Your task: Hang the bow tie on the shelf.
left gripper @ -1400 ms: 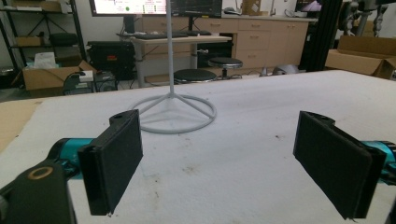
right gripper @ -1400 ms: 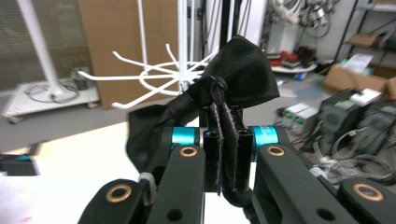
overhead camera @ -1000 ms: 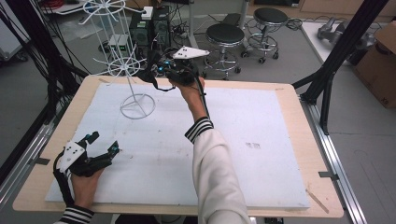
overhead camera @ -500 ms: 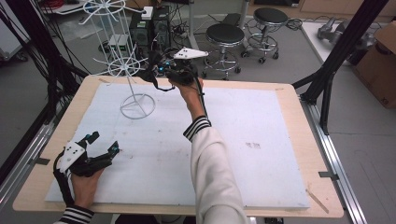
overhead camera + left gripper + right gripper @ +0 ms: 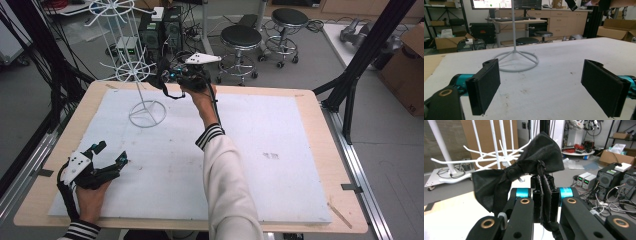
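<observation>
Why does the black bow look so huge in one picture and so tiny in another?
In the right gripper view the black bow sits right before the lens, sharp and big; in the high view it hangs small and dark from the right gripper, far from the camera.

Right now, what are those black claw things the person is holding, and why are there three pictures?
Those are grippers, hand-held tools with two flat jaws that pinch like tongs. A person holds one in each hand. One picture comes from a camera above the table; the other two come from small cameras riding on the grippers. From above, the left gripper rests low near the table's front edge, its jaws wide apart with nothing between them. The right gripper is raised beside a white wire display stand. Its own camera shows its jaws squeezed shut on a black bow tie, close to the stand's wire arms. A white foam sheet covers the wooden table.
</observation>
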A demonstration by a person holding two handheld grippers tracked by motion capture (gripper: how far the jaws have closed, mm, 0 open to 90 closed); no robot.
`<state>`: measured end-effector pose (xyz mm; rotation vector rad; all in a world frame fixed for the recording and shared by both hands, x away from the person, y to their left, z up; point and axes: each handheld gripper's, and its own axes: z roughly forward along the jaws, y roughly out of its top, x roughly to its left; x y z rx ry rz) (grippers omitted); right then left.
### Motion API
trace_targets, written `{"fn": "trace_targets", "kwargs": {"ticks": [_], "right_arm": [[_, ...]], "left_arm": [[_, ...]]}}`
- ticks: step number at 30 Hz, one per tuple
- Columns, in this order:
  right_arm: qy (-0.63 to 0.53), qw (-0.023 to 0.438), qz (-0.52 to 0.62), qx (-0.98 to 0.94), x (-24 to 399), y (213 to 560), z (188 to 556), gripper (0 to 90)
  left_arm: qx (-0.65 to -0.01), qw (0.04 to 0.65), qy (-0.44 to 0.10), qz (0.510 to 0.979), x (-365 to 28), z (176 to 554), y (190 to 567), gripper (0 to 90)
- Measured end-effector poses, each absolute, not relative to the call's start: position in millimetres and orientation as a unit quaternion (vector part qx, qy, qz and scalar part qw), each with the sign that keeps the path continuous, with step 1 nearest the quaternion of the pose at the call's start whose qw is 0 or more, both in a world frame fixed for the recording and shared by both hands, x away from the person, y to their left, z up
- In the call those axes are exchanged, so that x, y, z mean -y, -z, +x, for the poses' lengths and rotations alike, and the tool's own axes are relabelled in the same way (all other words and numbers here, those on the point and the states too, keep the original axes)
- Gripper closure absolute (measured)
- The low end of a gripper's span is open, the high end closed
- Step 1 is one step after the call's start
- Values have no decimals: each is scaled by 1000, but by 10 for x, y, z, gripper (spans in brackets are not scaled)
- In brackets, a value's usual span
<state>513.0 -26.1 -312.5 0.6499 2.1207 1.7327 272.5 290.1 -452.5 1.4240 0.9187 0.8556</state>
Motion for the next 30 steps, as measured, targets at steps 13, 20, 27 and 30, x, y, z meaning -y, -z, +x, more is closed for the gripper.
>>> {"fn": "trace_targets", "kwargs": {"ticks": [13, 20, 27, 30], "right_arm": [[-591, 163, 227, -757, 154, 3218, 5169, 867], [-580, 161, 226, -766, 115, 3256, 5179, 866], [-563, 161, 217, -781, 51, 3279, 5165, 863], [-557, 159, 218, -786, 42, 3281, 5155, 832]], "left_arm": [[-394, 583, -365, 610, -2902, 2725, 4526, 159], [-394, 583, -365, 610, -2905, 2725, 4526, 159], [-393, 583, -365, 610, -2904, 2725, 4526, 159], [-393, 583, -365, 610, -2904, 2725, 4526, 159]]}}
